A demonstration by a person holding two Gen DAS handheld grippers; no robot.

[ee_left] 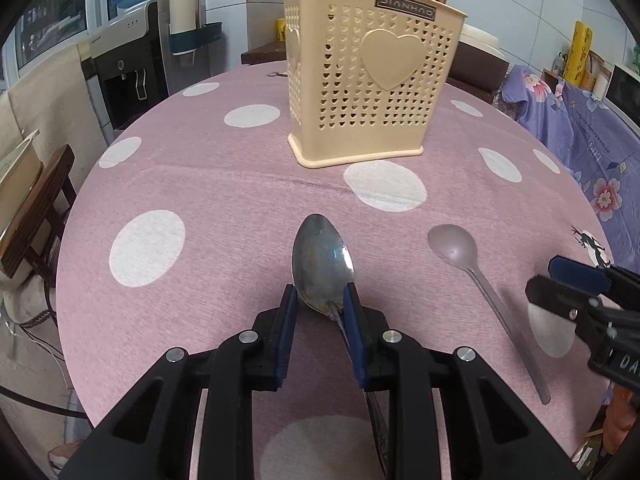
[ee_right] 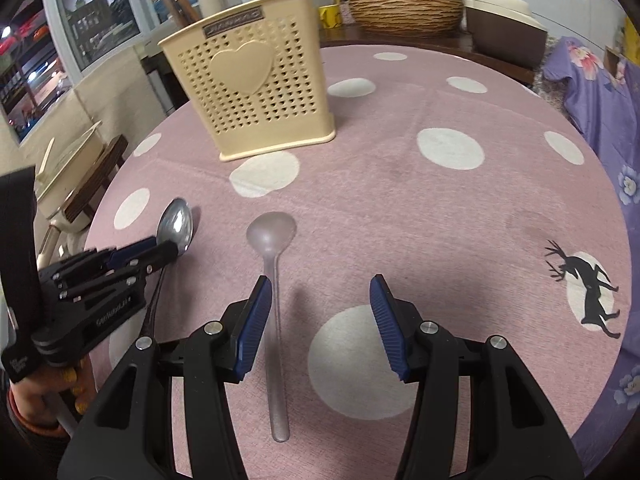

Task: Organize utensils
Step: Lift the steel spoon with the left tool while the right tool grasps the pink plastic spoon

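A metal spoon (ee_left: pixel 322 264) lies on the pink dotted tablecloth, bowl pointing away. My left gripper (ee_left: pixel 320 298) is open, its fingers on either side of the spoon's neck, the right finger touching it. It also shows in the right wrist view (ee_right: pixel 160 250) beside the spoon (ee_right: pixel 176 224). A translucent plastic spoon (ee_left: pixel 476 280) lies to the right; in the right wrist view (ee_right: pixel 274 280) it runs just inside my right gripper's left finger. My right gripper (ee_right: pixel 320 304) is open wide above the table. A cream perforated utensil holder (ee_left: pixel 368 76) (ee_right: pixel 256 92) stands upright further back, with wooden handles inside.
The round table (ee_right: pixel 440 208) drops off at left and right. A water dispenser (ee_left: pixel 132 60) and wooden stool (ee_left: pixel 36 208) stand to the left. A purple floral cloth (ee_left: pixel 592 132) is at right. A wicker basket (ee_right: pixel 404 8) sits on a counter behind.
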